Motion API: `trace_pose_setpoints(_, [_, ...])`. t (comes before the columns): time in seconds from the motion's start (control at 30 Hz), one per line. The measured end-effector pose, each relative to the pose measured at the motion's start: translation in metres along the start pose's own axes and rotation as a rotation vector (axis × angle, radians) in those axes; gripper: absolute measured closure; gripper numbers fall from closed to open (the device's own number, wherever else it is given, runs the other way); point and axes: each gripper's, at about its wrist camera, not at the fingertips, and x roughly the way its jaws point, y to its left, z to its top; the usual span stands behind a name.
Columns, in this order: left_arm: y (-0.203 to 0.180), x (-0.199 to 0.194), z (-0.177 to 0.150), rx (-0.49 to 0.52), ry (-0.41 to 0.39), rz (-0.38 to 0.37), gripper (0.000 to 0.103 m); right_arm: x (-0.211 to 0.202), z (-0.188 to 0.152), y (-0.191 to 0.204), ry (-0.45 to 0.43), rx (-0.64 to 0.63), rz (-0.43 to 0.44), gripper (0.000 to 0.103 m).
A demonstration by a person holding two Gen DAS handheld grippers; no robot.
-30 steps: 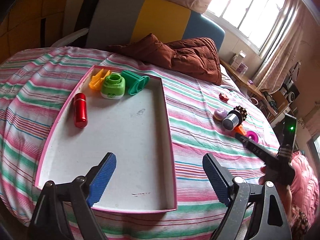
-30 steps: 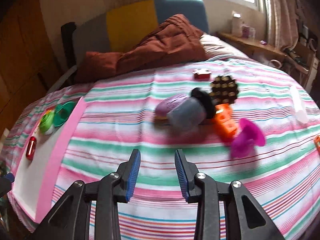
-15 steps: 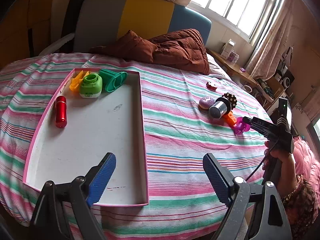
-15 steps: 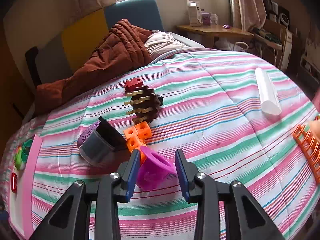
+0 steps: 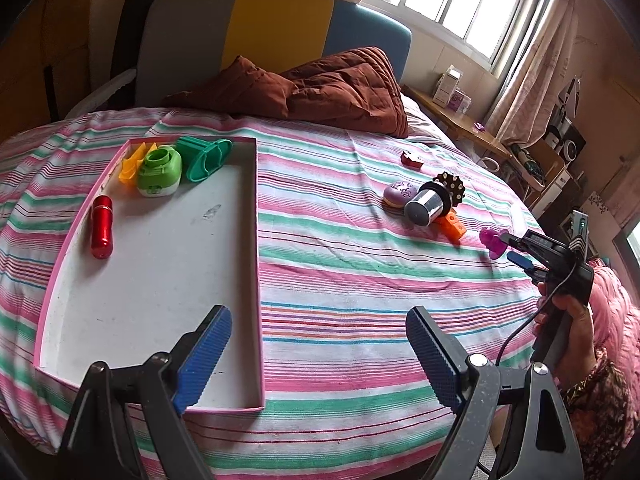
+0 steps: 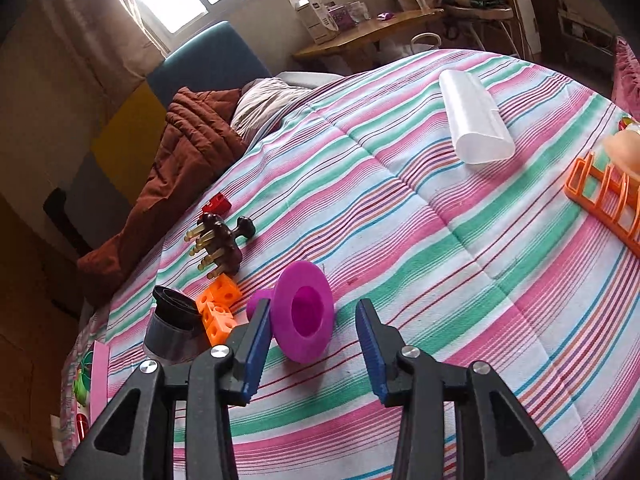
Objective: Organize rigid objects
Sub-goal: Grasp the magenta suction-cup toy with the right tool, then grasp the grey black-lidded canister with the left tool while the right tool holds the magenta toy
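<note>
A purple funnel-shaped toy [image 6: 306, 316] lies on its side on the striped bedspread, between the jaws of my right gripper [image 6: 312, 356]. Those jaws are opening: the left pad is close beside the funnel's flange and a gap shows at the right pad. The left wrist view has the same funnel [image 5: 493, 240] at the tip of the right gripper [image 5: 516, 250]. My left gripper [image 5: 318, 320] stands open and empty over the near right corner of the pink-rimmed tray [image 5: 256, 240]. The tray holds a red cylinder [image 5: 102, 226], a yellow piece [image 5: 132, 162], a green round toy [image 5: 160, 172] and a teal piece [image 5: 204, 158].
Left of the funnel are orange cubes [image 6: 218, 312], a black-rimmed metal cup [image 6: 174, 328], a brown pronged comb [image 6: 220, 246] and a small red block [image 6: 218, 203]. A purple round case [image 5: 398, 194] lies by the cup. A white tube [image 6: 474, 120] and an orange rack [image 6: 604, 196] are farther right. A brown quilt [image 5: 340, 88] lies at the headboard.
My right gripper has swept right from the cup to the purple funnel, rolled, and its jaws have widened around it. The left gripper has drifted slightly right and stayed open.
</note>
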Motion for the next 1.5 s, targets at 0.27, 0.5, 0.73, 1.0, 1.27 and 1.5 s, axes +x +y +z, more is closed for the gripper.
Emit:
trace_pose_setpoints(0.27, [-0.011,0.002,-0.002,0.027,0.01,-0.006,0.014,-0.009,-0.006,-0.032,0.003,0.054,-0.073,0.061])
trace_pose_setpoints(0.5, [-0.016,0.006,-0.002,0.031,0.022,-0.011,0.014,-0.032,-0.013,-0.038,-0.076,-0.031,-0.093,0.061])
trace_pose_setpoints(0.73, [-0.03,0.01,-0.001,0.063,0.033,-0.017,0.014,-0.017,-0.005,-0.005,-0.082,-0.201,-0.099,0.061])
trace_pose_setpoints(1.0, [-0.034,0.016,0.0,0.059,0.053,-0.013,0.014,0.017,0.003,0.012,-0.057,-0.238,-0.141,0.062])
trace_pose_setpoints(1.27, [-0.046,0.027,0.006,0.065,0.061,-0.029,0.014,0.022,0.001,0.014,-0.055,-0.235,-0.136,0.077])
trace_pose_setpoints(1.5, [-0.063,0.049,0.024,0.077,0.065,-0.047,0.014,0.015,-0.009,0.024,-0.056,-0.271,-0.11,0.083])
